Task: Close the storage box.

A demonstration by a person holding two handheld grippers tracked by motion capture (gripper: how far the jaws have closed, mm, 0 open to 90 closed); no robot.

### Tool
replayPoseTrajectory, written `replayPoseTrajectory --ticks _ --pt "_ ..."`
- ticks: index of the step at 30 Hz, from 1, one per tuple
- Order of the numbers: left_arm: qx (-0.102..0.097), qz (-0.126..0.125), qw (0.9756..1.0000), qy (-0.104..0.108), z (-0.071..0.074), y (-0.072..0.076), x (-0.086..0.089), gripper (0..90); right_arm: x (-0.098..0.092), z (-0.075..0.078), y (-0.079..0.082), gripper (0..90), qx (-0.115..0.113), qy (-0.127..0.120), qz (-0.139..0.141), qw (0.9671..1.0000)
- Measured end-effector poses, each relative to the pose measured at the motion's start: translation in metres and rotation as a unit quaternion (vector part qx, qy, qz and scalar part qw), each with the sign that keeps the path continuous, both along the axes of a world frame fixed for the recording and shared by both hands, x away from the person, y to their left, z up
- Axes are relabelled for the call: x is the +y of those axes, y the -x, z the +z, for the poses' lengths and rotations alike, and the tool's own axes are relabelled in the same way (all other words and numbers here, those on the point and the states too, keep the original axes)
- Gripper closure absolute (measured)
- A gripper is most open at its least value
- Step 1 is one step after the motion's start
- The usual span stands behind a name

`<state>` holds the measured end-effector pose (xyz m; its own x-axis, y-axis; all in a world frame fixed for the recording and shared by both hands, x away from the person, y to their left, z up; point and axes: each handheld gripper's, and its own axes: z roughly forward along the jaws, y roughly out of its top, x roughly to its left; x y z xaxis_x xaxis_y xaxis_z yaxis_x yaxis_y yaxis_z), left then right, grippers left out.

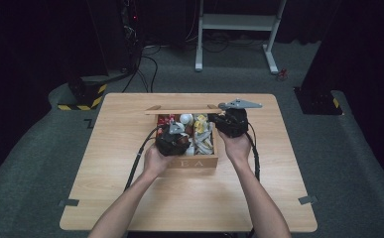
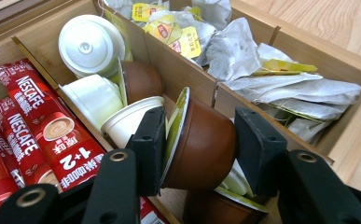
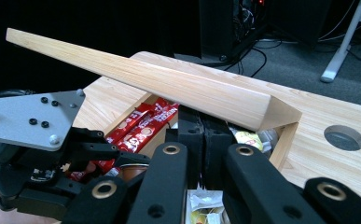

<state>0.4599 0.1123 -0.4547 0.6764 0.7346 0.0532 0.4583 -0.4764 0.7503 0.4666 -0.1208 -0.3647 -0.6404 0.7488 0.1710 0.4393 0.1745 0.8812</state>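
**High view: two hand-held grippers worked over an open wooden tea box**

High view showed a wooden box (image 1: 199, 161) at the middle of the tabletop (image 1: 130, 198), its lid (image 1: 182, 111) raised at the far side. The left hand-held gripper (image 1: 172, 141) sat over the box's near left part, and the right hand-held gripper (image 1: 231, 123) was at the box's far right corner.

Left gripper view showed the left hand-held gripper (image 2: 199, 144) clamped on a brown capsule (image 2: 201, 147) lying on its side, one jaw against its foil lid and the other against its base. The capsule sat in the middle compartment among white and brown capsules (image 2: 92, 44). Red coffee sachets (image 2: 43, 116) lay in the compartment beside it, and tea bags (image 2: 262, 70) filled the compartments on the other side.

Right gripper view showed the right hand-held gripper (image 3: 203, 135) with its jaws pressed together, nothing between them, just beneath the tilted lid's edge (image 3: 169, 86).
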Motion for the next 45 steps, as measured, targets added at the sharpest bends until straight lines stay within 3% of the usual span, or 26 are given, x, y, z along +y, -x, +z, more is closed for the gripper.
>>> replayPoseTrajectory --ticks 9,12,15,21,25,45 --pt "-0.002 0.000 0.9995 0.030 0.008 0.001 0.006 56.1 0.001 -0.001 -0.001 88.5 0.002 0.001 0.000 1.0000" --pt "-0.001 -0.001 0.9994 0.035 0.011 0.003 0.007 56.2 0.001 -0.001 -0.001 88.6 0.002 0.001 0.000 1.0000" --pt "-0.015 0.006 0.9994 0.030 0.014 0.005 0.009 56.3 0.001 -0.001 -0.001 88.6 0.002 0.000 0.000 1.0000" --pt "-0.019 -0.001 0.9989 0.043 0.021 0.009 0.013 56.4 0.002 0.000 -0.001 88.6 0.001 0.003 0.000 1.0000" --pt "-0.014 -0.003 0.9979 0.063 0.025 0.012 0.016 56.5 0.002 0.000 -0.001 88.5 0.002 0.002 0.000 1.0000" --pt "-0.034 0.002 0.9953 0.091 0.043 0.028 0.035 56.8 0.002 0.000 -0.002 88.5 0.004 0.000 0.000 1.0000"
